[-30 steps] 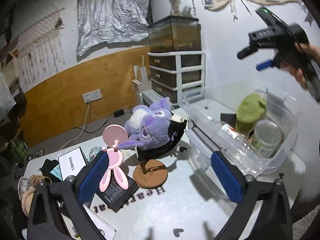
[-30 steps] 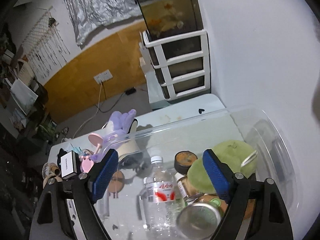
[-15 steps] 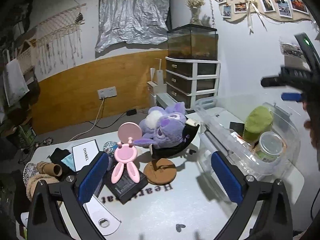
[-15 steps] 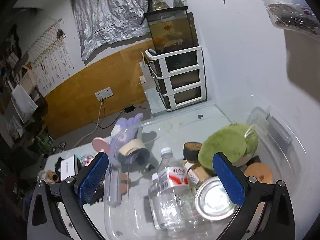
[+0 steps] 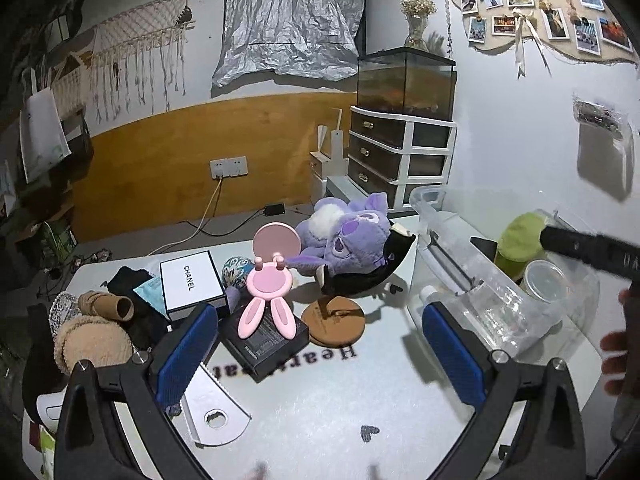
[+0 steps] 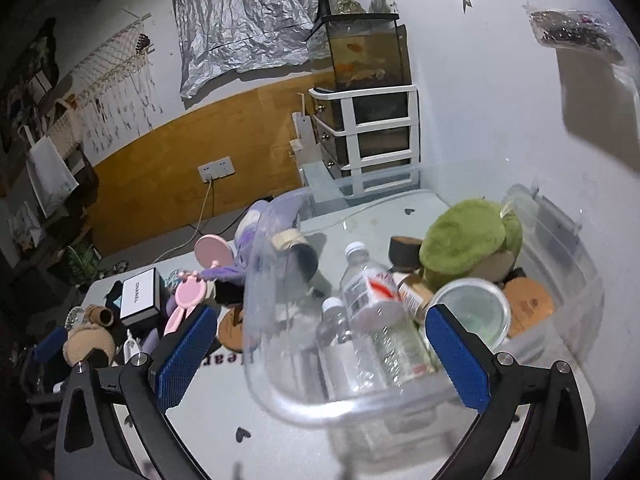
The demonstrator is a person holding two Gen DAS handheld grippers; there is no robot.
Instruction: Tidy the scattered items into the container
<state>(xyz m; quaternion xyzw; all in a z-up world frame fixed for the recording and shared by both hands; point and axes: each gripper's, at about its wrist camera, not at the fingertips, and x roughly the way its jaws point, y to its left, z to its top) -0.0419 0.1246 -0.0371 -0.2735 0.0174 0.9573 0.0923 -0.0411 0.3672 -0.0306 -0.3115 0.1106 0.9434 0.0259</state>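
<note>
**Both tongs spread, empty**

Left gripper hangs over the table near the pink stand. Right gripper sits above the bin, which holds bottles and a green plush. Purple plush lies just beside the bin.

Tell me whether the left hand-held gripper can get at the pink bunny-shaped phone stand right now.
Probably yes. The left hand-held gripper is open and empty, and the pink bunny-shaped phone stand lies uncovered on a black box just ahead of its fingers. The white Chanel box beside it leaves little room.
</note>
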